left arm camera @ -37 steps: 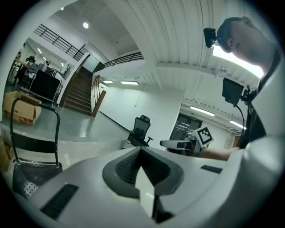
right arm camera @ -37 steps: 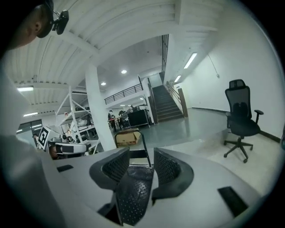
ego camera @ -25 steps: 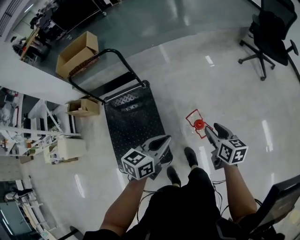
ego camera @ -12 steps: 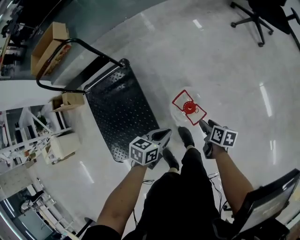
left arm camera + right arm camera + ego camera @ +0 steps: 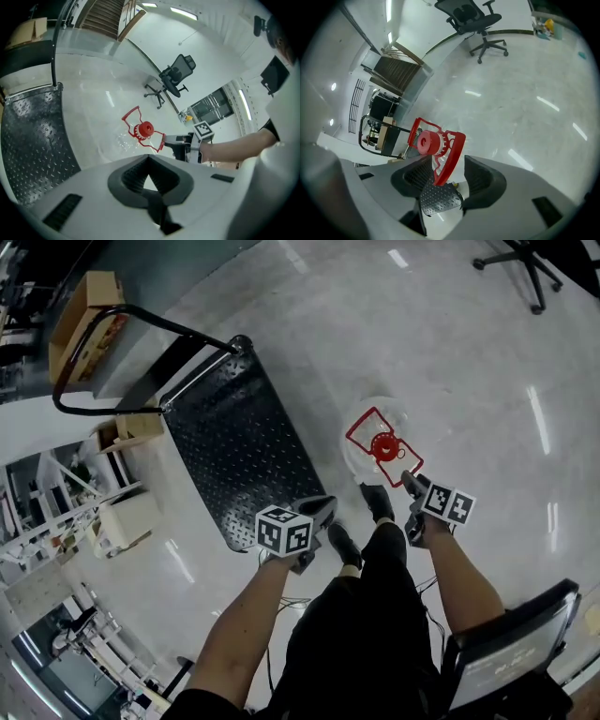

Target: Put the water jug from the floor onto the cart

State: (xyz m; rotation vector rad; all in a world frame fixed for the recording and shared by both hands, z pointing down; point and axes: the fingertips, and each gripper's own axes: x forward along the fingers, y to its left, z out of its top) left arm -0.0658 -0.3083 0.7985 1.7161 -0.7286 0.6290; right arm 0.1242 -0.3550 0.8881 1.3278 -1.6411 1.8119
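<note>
- Forearms bare, both reaching forward and down from the body in the head view, each hand gripping its tool behind the marker cube.
- Right gripper (image 5: 409, 480) is angled down to the water jug (image 5: 367, 454), which stands on the pale floor (image 5: 459, 362) just ahead of the person's shoe (image 5: 378, 501).
- In the right gripper view, the right gripper (image 5: 447, 161) has its jaws apart, and a corner of the jug's red handle (image 5: 451, 152) sits between them. The handle lies close to one pad with a clear gap to the other, so nothing is clamped.
- Red cap (image 5: 425, 142) sits just beyond the jaw tips, inside the handle's frame.
- Left gripper (image 5: 322, 506) is held level over the near end of the cart (image 5: 234, 446), well apart from the jug.
- In the left gripper view, the left gripper (image 5: 149, 159) has its pads meeting at the tips with nothing held between them.
- Cart's black studded deck is beside the jug, its push bar (image 5: 178, 324) at the far end.
</note>
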